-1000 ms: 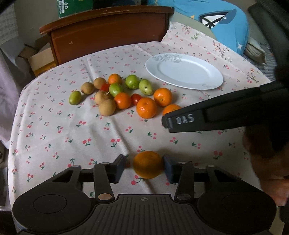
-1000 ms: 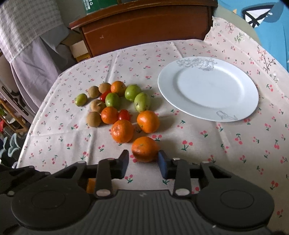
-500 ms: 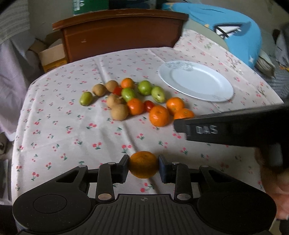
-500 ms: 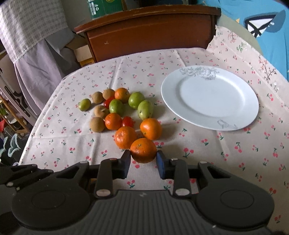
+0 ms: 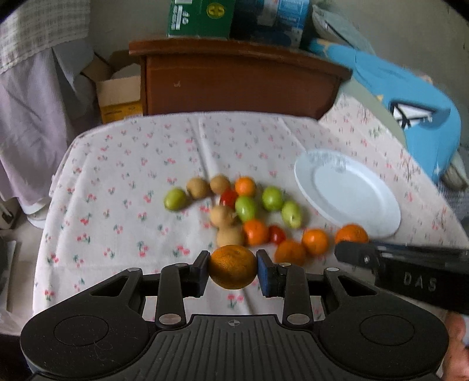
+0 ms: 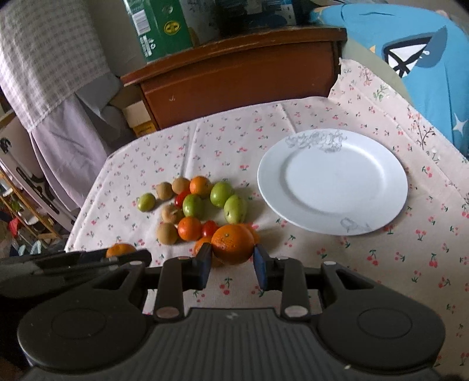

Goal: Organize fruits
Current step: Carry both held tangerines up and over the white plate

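My left gripper [image 5: 233,268] is shut on a dull orange [image 5: 232,265], held above the cherry-print tablecloth [image 5: 117,181]. My right gripper [image 6: 231,258] is shut on a brighter orange [image 6: 233,243], also off the cloth. In the left wrist view the right gripper's finger [image 5: 360,255] shows at the right with its orange [image 5: 351,233]. A loose pile [image 6: 202,205] of green, brown, red and orange fruits lies mid-table. To the pile's right sits a white plate [image 6: 331,181], also in the left wrist view [image 5: 351,193], with nothing on it.
A dark wooden cabinet [image 5: 234,82] stands behind the table, with a green box [image 5: 199,17] on top. A cardboard box [image 5: 117,91] and hanging cloth [image 6: 49,58] are at the back left. A blue cushion [image 6: 425,58] lies at the right.
Both grippers closed on their oranges and lifted them off the cloth. The left one also rolled, and now sees more of the cabinet.
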Available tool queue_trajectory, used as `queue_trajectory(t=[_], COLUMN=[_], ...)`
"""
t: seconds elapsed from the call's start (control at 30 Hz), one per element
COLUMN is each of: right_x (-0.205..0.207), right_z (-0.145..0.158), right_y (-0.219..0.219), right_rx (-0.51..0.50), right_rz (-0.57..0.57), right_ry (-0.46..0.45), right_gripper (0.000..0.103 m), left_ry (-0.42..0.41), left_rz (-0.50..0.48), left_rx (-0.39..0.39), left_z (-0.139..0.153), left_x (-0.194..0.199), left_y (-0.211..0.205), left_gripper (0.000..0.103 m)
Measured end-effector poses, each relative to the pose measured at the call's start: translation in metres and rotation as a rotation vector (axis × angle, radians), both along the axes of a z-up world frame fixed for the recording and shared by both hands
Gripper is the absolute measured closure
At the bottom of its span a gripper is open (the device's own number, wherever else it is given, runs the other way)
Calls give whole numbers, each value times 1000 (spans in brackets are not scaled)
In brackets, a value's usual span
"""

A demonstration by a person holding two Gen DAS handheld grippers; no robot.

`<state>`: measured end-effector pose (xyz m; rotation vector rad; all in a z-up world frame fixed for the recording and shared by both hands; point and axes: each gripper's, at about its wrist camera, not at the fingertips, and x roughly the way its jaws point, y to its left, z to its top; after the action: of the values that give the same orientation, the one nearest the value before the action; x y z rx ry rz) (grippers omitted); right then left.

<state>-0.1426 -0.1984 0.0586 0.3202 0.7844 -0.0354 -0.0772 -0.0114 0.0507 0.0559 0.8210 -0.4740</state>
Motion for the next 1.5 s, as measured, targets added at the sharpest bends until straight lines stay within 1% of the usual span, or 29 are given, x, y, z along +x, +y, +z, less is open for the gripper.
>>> queue_trajectory(t=[0.17,0.37,0.43,0.67,0.83,0.93,1.07,1.17,1.3,1.5], right_x=[3,11,15,25,31,34,36,37,38,41], right_z=[8,14,15,20,19,14,5,-1,-9,-15], right_y=[-11,-28,-35,-59,-73,-82,-93,-97,-103,-105], right_rx=[27,57,74,77,86,77,87,79,87,79], right_rz=[-12,-27,-35,-75,-111,-152,-198,-219,-250,-273], right_ry=[-24,-29,-29,-34,-24,-1,37,62,93,114], right_gripper=[72,72,72,72,72,72,72,72,72,72], left_ry=[-7,-4,-15,-33,-42,-23,-23,-12,-13,1], left_rz=[-11,-37,-52,-123,-176,-198,-236,-256,-274,-298], left_rx=[-35,-60,-69,-126,-107,-100,-77,-77,-55,-37], left_z=[10,16,19,28,25,17,9,4,-4,-14], left_x=[9,20,24,36,44,49,52,56,60,65], left_y=[-6,-17,-21,-36,-54,-67,-83,-92,-105,-119], left_gripper=[72,72,72,72,72,72,72,72,72,72])
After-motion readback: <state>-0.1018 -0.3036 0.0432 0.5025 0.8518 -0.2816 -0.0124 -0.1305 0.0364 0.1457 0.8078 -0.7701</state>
